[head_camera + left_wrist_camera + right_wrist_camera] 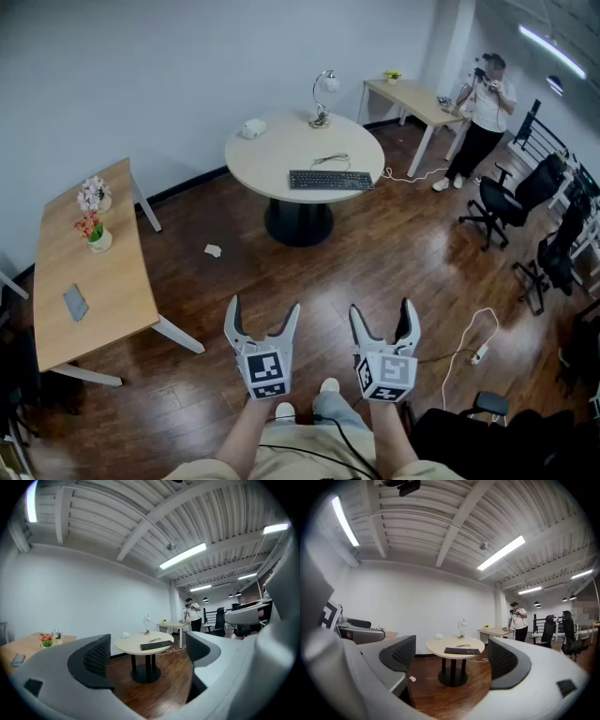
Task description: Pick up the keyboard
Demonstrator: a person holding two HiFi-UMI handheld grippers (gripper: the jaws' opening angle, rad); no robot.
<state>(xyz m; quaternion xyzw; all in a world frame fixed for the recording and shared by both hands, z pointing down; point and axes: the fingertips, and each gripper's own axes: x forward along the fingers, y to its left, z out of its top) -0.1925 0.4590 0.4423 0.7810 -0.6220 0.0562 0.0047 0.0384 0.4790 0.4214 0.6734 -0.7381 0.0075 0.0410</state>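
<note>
**Both claws wide and empty, keyboard well ahead on the round table**

The black flat keyboard [331,180] lies on the round beige pedestal table [253,159], near the table's front edge, with a thin loose cable just behind it. A silver arched desk lamp [323,98] and a small white object [252,128] stand toward the back of the same table.

The left gripper [263,314] and the right gripper [382,314] hang side by side, low over the dark wooden floor [375,253], well apart from the table. Each has its jaws spread wide, with nothing between them; in both gripper views the table and keyboard appear far off in the gap between the dark ribbed pads.

To the left stands a long light-wood rectangular table [103,272] bearing two small flower pots [94,230]. A scrap of white paper [213,250] lies on the floor. A person in a white shirt [487,103] stands beside a far wooden desk [412,98].
</note>
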